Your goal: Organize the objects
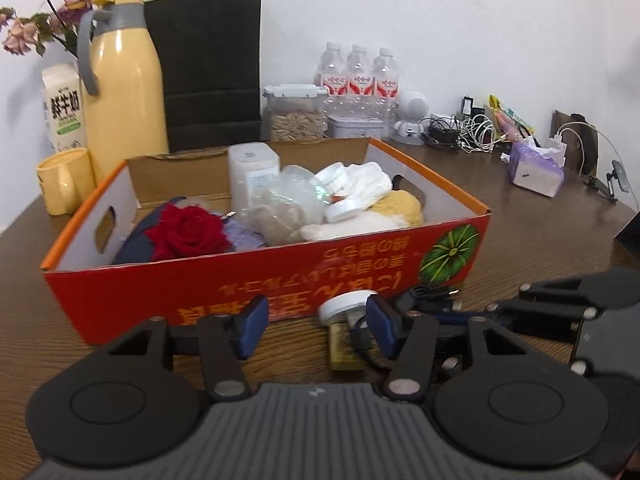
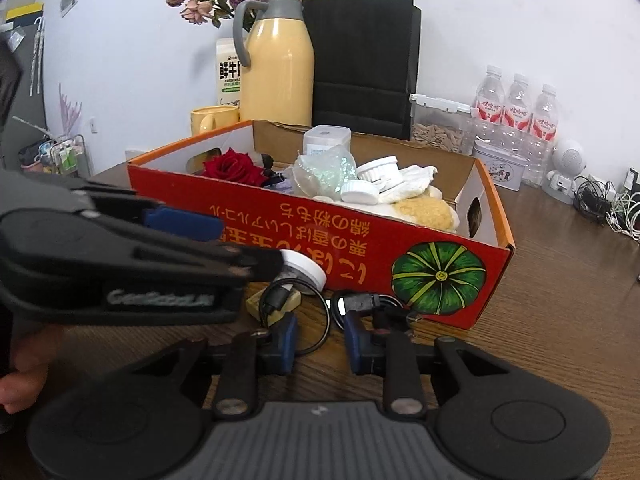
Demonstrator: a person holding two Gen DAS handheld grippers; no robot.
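With both claws low over the counter (image 1: 120, 360) before the box (image 1: 280, 288), the half-open left claw (image 1: 316, 330) frames the jar (image 1: 344, 305) while the narrow right claw (image 2: 320, 344) straddles the cable (image 2: 316, 332), neither gripping; next comes closing and lifting.

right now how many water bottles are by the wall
3, upright in a row behind the clear tub: left, middle, right. More may be hidden.

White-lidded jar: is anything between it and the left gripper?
Nothing visible does: the white-lidded jar sits at one finger of the left gripper. A black cable loops beside it, over a yellow block.
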